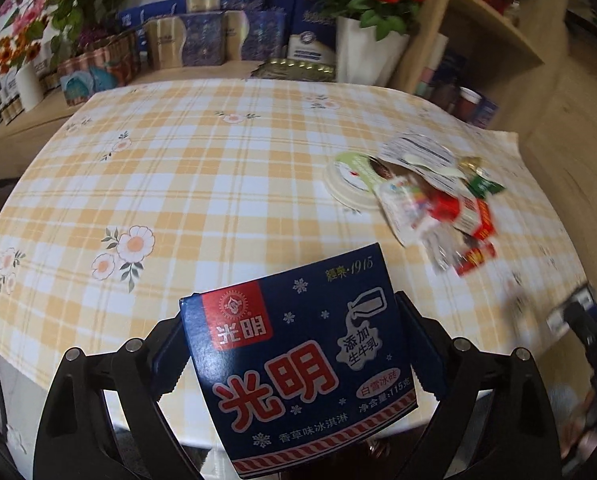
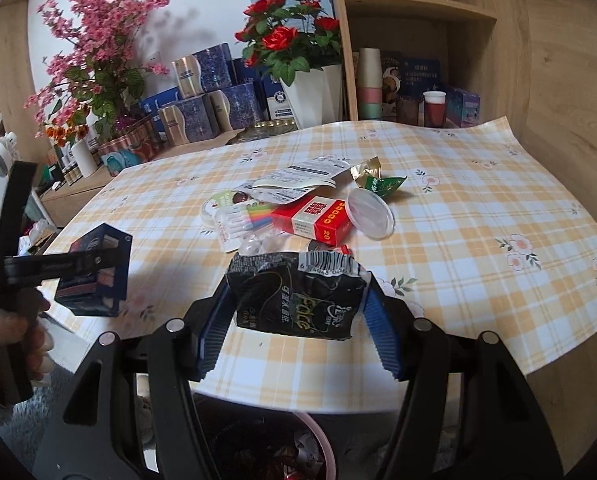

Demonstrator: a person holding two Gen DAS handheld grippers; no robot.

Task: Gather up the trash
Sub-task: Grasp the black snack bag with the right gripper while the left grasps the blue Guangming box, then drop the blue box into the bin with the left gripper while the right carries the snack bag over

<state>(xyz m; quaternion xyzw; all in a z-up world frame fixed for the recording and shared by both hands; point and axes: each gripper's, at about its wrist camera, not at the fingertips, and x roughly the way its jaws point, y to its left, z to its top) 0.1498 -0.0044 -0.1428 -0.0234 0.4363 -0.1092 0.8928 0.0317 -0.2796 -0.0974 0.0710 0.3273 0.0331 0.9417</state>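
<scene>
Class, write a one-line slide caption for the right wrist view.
Right claw grips a crumpled black wrapper above the checked yellow tablecloth.

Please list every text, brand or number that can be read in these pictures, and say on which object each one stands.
"光明", "添加生牛乳", "白雪冰砖", "香草味冰淇淋", "1915": blue ice cream box, between the left gripper fingers.
"20": red cigarette pack.
Black wrapper in the right gripper: stylised print and barcode digits, not surely readable.
Shelf boxes, white packet: too small.
</scene>
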